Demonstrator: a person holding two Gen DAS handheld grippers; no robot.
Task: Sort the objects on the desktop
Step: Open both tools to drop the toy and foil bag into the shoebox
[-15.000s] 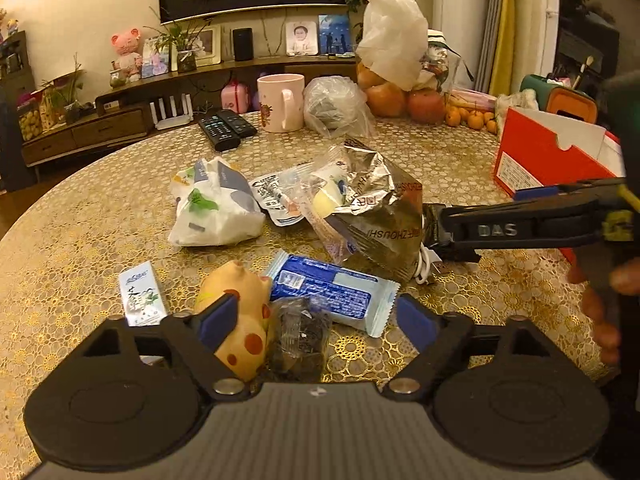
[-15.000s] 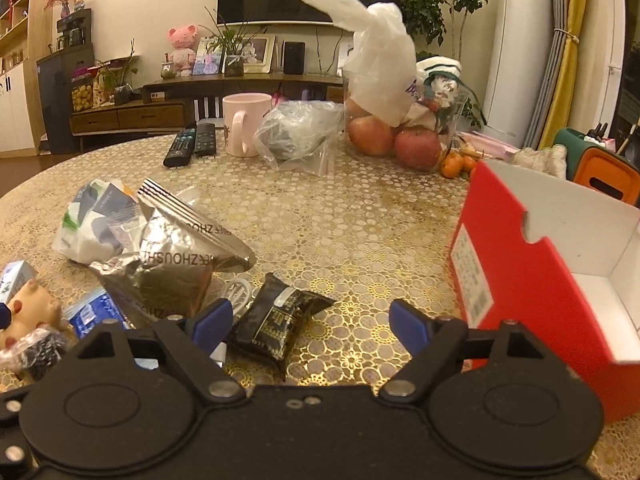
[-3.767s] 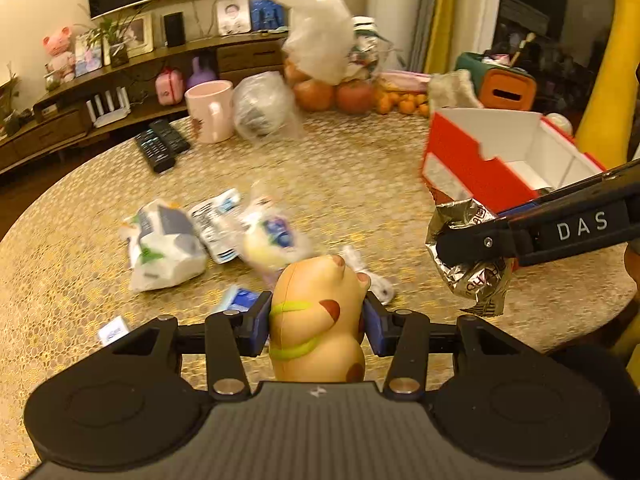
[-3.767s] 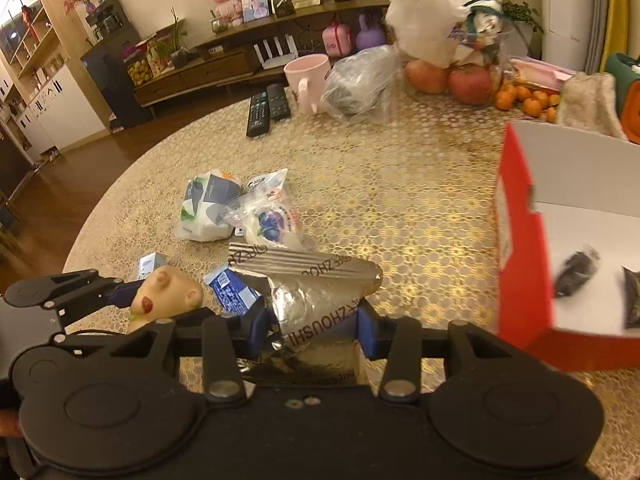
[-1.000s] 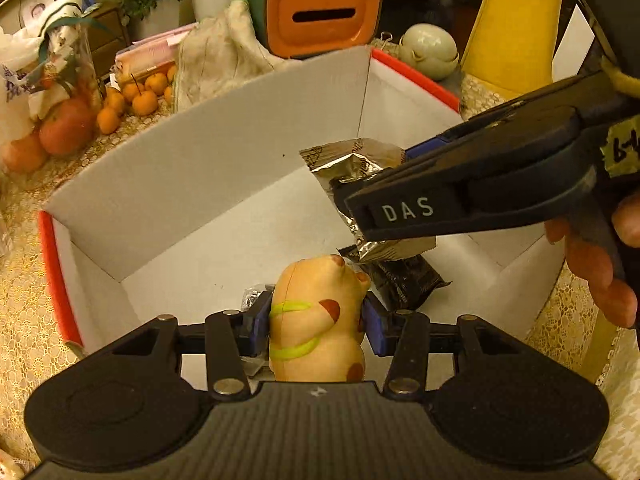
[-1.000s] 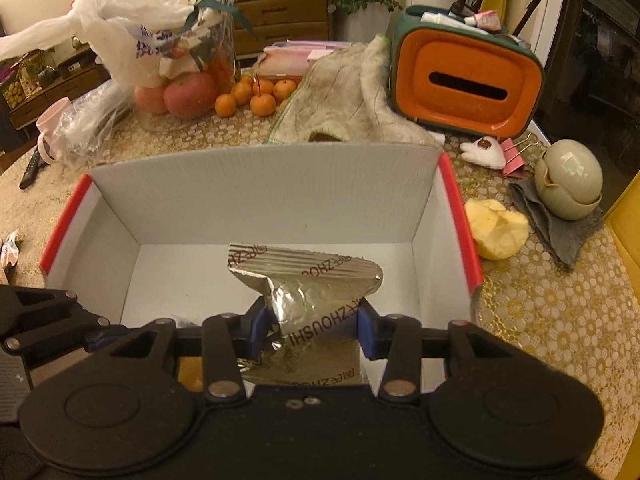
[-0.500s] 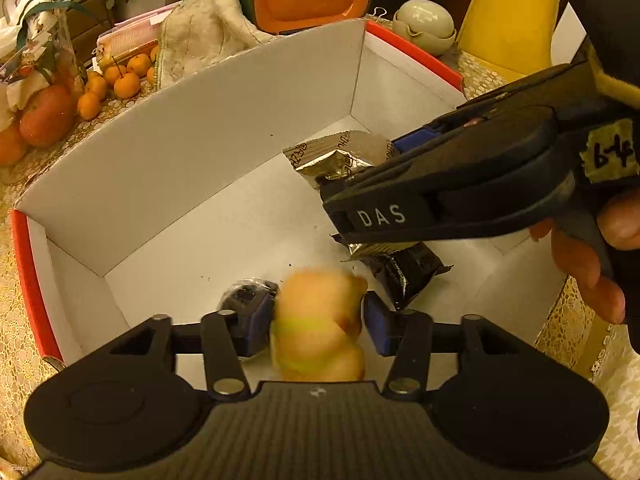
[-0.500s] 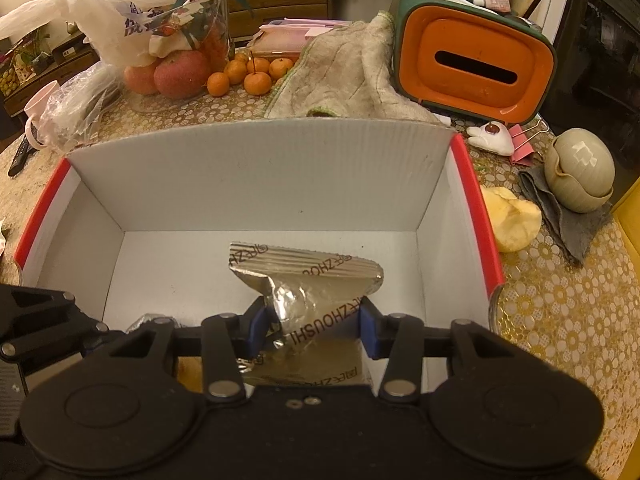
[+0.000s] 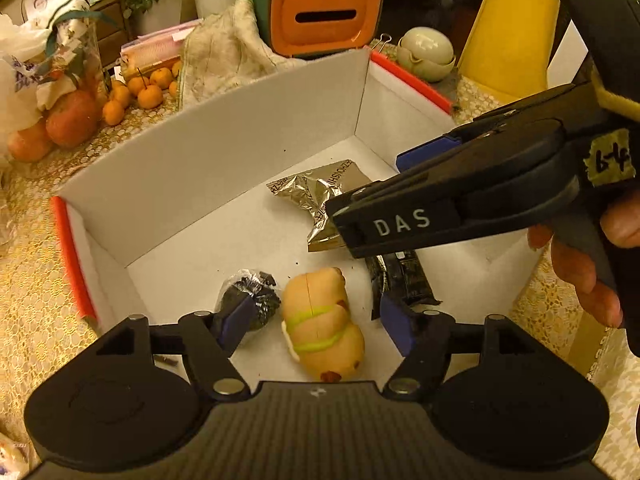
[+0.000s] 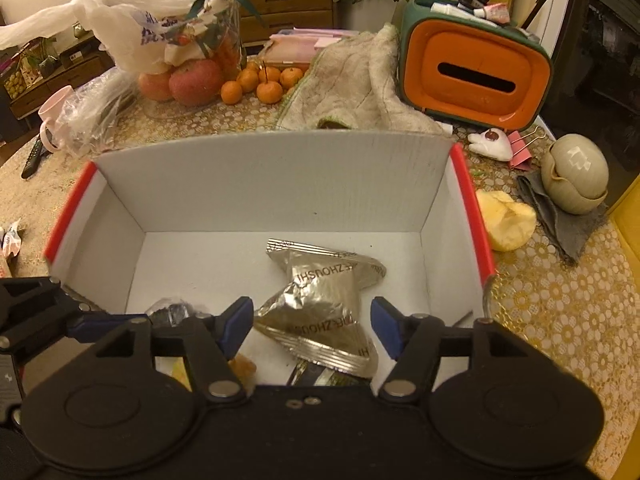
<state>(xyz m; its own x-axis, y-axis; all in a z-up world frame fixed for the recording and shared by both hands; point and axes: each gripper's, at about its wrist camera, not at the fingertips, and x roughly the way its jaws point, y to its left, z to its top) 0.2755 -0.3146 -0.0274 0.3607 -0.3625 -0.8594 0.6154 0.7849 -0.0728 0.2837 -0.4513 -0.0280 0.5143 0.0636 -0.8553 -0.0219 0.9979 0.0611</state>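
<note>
I read the left gripper as spread wide, with nothing held between its blue pads. The tan toy figure lies on its side on the box floor directly below the gap, apart from both pads. Just beside the left pad sits a small clear-wrapped dark bundle. Just beyond the right pad lies a black packet, its far end covered by the other tool.

I read the right gripper as equally wide, jaws parted and empty. The silver foil bag lies crumpled on the floor of the box between and ahead of its pads; contact with either pad cannot be confirmed from this angle, but a gap shows on both sides.

Both tools hang over the near edge of the red-rimmed white cardboard box, which holds all four items. In the left wrist view the right tool crosses in from the right, above the foil bag.

Beyond the far wall of the box stand an orange tissue holder, a crumpled cloth and small oranges.
</note>
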